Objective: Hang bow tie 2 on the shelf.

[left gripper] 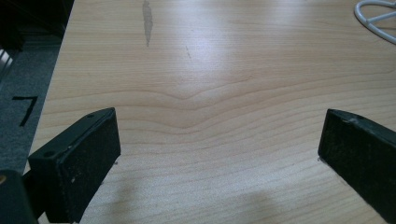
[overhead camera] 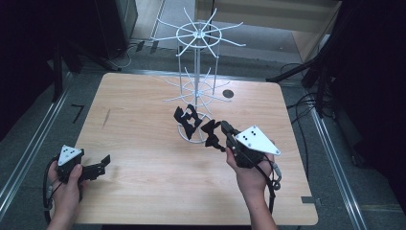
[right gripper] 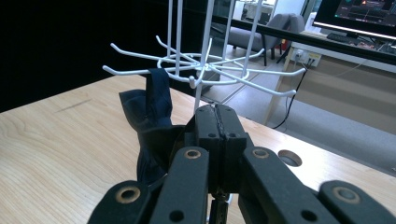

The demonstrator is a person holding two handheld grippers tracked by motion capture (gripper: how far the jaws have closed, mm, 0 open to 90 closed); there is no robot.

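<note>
My right tool [overhead camera: 221, 128] sits just right of centre in the high view, jaws pressed fully together; in the right gripper view a fold of the dark cloth [right gripper: 152, 126] appears to run in behind the closed tips, so I judge it pinched there, though the contact itself is hidden. My left tool [overhead camera: 101, 164] rests low at the lower left of the table [overhead camera: 143, 191], jaws spread wide with bare wood between them.

The cloth hangs at the middle of the high view, one end looped over a lower arm of the white wire rack [overhead camera: 197, 33], the rest drooping toward my right tool. It looks light, limp and thin: it will sag, twist and slide rather than hold a shape, and it could snag on the hook ends. I would take it by a bunched edge or fold, near the loop, so little dangles. The rack looks light too and may tip if I pull sideways.
</note>
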